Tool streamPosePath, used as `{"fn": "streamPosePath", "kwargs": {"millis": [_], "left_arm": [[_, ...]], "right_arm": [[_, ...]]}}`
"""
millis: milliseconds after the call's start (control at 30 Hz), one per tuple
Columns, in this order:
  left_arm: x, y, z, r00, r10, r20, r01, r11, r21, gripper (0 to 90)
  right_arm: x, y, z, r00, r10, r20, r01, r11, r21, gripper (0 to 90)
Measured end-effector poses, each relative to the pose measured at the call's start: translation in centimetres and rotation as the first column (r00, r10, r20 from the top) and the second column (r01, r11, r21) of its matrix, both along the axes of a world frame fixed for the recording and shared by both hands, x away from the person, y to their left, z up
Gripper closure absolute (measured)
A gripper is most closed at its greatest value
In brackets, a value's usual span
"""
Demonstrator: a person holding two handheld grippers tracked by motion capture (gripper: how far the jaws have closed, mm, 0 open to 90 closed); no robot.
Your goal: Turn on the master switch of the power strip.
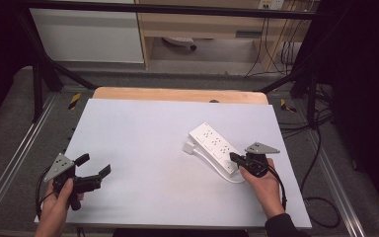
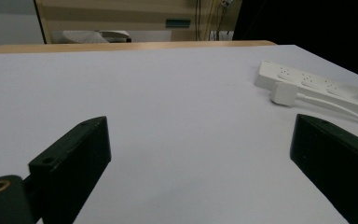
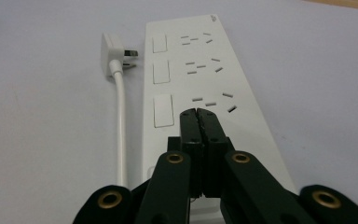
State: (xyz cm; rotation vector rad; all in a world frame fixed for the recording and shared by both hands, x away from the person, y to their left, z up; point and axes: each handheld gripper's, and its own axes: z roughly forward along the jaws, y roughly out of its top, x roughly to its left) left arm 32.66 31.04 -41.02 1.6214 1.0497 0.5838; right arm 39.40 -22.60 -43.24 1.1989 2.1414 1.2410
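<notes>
A white power strip (image 1: 214, 144) (image 3: 200, 88) (image 2: 317, 84) with three sockets and three switches lies on the right half of the white table top (image 1: 148, 148). Its white cable curls round to a plug (image 1: 189, 147) (image 3: 112, 53) (image 2: 283, 93) lying flat beside it. My right gripper (image 1: 233, 158) (image 3: 198, 112) is shut with nothing between its jaws, its tips over the near end of the strip close to the nearest switch. Touching or hovering, I cannot tell. My left gripper (image 1: 94, 164) is open and empty above the table's front left.
A wooden board (image 1: 180, 95) sticks out beyond the white top's far edge. Black frame bars (image 1: 44, 74) and loose cables (image 1: 321, 148) flank the table. Shelving and cabinets stand behind. Bare white surface lies between the two grippers.
</notes>
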Motion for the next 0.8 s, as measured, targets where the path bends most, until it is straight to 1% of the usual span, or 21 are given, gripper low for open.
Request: {"fn": "streamPosePath", "kwargs": {"millis": [233,500,733,800], "left_arm": [[0.01,-0.04,-0.06,1.0,0.001,-0.006,-0.001,1.0,0.005,5.3],[0.05,-0.04,-0.1,1.0,0.006,-0.007,-0.006,0.9999,0.009,5.3],[0.07,-0.05,-0.13,0.9999,0.008,-0.008,-0.008,0.9999,0.012,5.3],[0.07,-0.06,-0.13,0.9999,0.008,-0.008,-0.008,0.9999,0.013,5.3]], "right_arm": [[-0.19,0.09,-0.11,0.9997,0.007,-0.024,-0.008,1.0,-0.023,90.0],[-0.4,0.23,-0.29,0.9992,0.014,-0.036,-0.015,0.999,-0.048,90.0],[-0.63,0.27,-0.31,0.9987,0.016,-0.049,-0.018,0.999,-0.05,90.0],[-0.62,0.27,-0.36,0.9988,0.017,-0.046,-0.019,0.998,-0.056,90.0]]}}
